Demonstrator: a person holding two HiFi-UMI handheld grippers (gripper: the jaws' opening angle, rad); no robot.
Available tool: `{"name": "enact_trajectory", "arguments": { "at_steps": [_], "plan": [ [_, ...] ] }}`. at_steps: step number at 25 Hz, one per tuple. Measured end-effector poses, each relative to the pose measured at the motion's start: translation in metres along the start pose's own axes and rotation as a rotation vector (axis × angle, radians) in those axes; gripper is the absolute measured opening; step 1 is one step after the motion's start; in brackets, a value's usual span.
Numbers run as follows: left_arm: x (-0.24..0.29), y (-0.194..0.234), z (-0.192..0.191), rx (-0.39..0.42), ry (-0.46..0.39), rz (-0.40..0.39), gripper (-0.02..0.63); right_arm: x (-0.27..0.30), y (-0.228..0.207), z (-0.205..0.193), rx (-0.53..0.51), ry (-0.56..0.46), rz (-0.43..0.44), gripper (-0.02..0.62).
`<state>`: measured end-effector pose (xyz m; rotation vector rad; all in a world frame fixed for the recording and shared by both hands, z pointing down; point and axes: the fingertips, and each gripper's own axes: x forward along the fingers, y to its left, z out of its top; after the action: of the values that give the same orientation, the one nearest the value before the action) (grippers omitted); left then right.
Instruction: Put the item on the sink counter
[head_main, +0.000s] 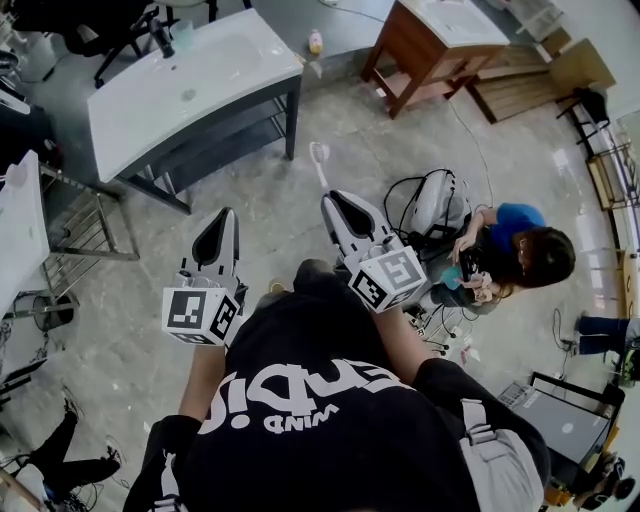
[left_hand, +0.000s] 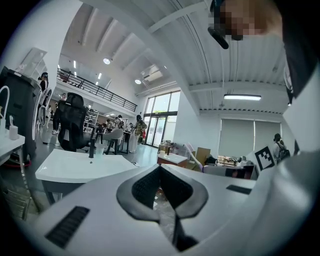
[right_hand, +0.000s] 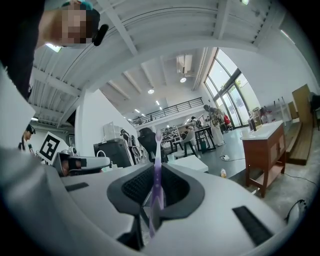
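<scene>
Holding a toothbrush (head_main: 322, 168) in my R gripper (head_main: 333, 197), jaws clamped on the lilac handle, w/ the white brush head sticking out past the tips. In the right gripper view the toothbrush (right_hand: 156, 165) stands upright btwn the black pads, head well above them. L gripper (head_main: 225, 213) has its jaws together w/ nothing btwn them; the left gripper view shows the pads (left_hand: 145, 187) meeting at the tip and only floor thru the gap behind. Both grippers are up in front of my chest, side by side, not touching.

Sink counter (head_main: 190, 90) is ahead of the L jaws and a bit to their left, well apart from both grippers; white top, dark frame, black tap at its far end. From the L jaws the sink counter (left_hand: 75, 165) shows just beyond the tips on the left. Wooden vanity (head_main: 430, 45) stands ahead-right of the R jaws, far off. Small bottle (head_main: 315, 42) sits on the floor btwn the two units, beyond the brush head.
</scene>
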<state>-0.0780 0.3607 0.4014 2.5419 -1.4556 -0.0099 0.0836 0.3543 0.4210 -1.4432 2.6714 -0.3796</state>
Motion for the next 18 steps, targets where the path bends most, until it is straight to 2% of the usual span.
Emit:
{"name": "enact_trajectory", "arguments": {
  "at_steps": [10, 18],
  "plan": [
    [0.010, 0.010, -0.002, -0.002, 0.013, -0.036, 0.020, 0.007, 0.001, 0.000, -0.001, -0.017, -0.027, 0.058],
    [0.041, 0.031, 0.001, -0.001, 0.013, -0.026, 0.020, 0.042, -0.020, -0.001, 0.012, -0.011, -0.021, 0.058]
  ]
}}
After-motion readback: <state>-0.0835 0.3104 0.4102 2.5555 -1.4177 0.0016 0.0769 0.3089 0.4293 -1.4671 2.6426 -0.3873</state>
